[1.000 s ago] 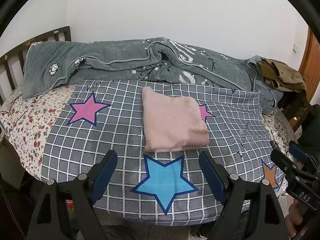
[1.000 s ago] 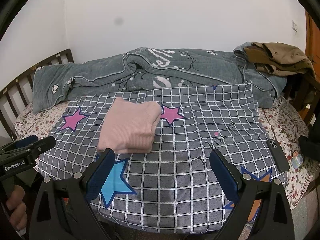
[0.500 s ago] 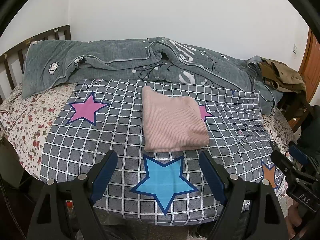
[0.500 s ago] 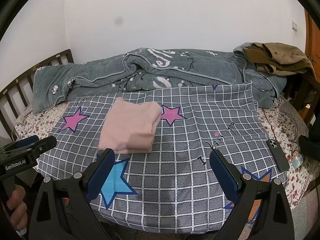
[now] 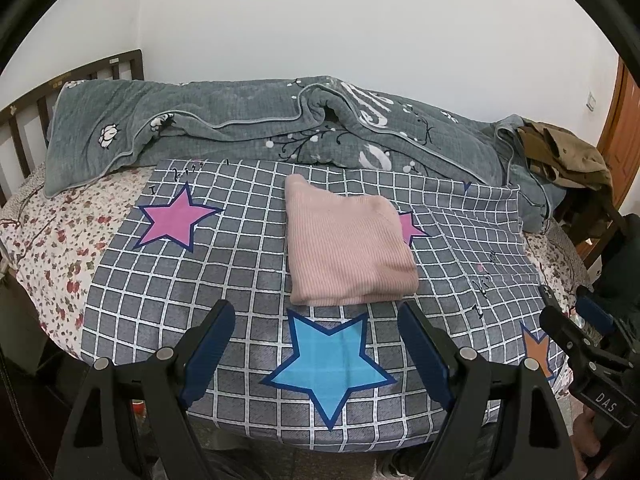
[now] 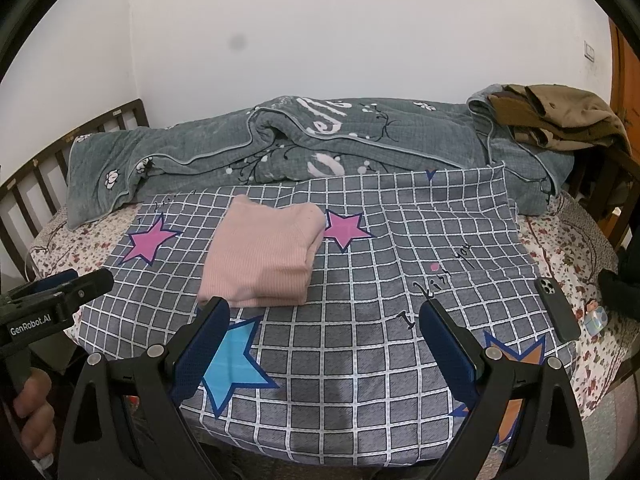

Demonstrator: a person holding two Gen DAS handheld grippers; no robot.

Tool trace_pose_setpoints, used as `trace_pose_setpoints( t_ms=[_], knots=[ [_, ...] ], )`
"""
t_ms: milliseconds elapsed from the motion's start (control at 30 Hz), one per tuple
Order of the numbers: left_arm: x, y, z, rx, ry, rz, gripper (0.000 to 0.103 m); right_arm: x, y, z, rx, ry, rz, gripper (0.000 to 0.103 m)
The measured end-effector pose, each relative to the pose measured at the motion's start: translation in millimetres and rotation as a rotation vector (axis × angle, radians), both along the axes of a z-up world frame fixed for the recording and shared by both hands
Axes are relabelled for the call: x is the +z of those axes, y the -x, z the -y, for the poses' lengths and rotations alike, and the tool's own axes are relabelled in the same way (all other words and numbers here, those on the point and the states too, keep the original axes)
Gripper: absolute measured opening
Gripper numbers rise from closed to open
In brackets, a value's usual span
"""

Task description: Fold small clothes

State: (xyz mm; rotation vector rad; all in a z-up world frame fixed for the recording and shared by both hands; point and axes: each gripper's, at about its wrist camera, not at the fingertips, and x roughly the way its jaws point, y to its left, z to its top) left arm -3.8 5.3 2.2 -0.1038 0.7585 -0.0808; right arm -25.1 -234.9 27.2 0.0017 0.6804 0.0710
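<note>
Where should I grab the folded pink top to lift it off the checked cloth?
Take the pink top by its near edge, coming in low from the front. The layers stack there, so one pinch probably catches all and keeps the fold. Both grippers are open and empty.

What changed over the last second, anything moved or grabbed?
Nothing visibly changed. The folded pink garment lies in the same spot on the checked star cloth, and both the left hand-held gripper and the right hand-held gripper hang open and empty short of it, as before. The phone near the cloth's right edge has not moved either.
</note>
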Motion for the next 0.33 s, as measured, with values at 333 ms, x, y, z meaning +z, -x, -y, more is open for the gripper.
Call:
trace_pose_setpoints(
  t_ms=[333],
  knots=[
    [1.9,0.4,1.2,-0.003,0.002,0.001,0.083,-0.5,0.7,-2.1,0.002,-0.001,-0.001,0.094]
  ],
)
